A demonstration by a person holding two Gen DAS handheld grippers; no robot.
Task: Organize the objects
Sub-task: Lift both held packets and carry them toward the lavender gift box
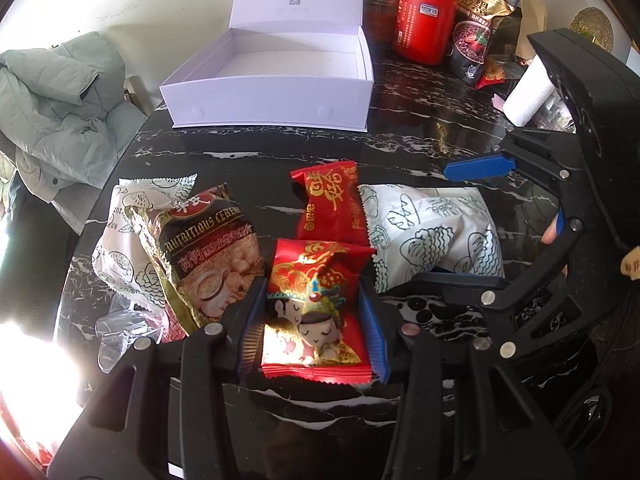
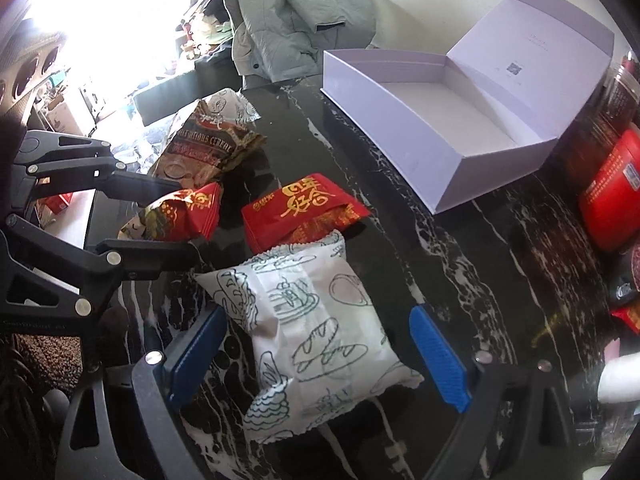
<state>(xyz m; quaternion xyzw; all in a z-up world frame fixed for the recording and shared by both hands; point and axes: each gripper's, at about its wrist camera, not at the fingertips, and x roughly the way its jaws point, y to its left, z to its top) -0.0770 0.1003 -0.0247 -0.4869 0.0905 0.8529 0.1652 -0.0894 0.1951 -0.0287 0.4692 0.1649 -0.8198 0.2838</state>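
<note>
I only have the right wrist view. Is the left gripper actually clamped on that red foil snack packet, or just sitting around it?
Observer: Clamped. In the left wrist view, the left gripper presses both blue pads against the sides of the red foil snack packet.
Operator: I only see its edge. What's on its face?
Observer: A gold pattern above a cartoon couple in traditional dress.

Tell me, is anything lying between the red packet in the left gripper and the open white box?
Yes. A second red packet lies on the table directly between the held red packet and the white box; lifting over it would avoid it.
</note>
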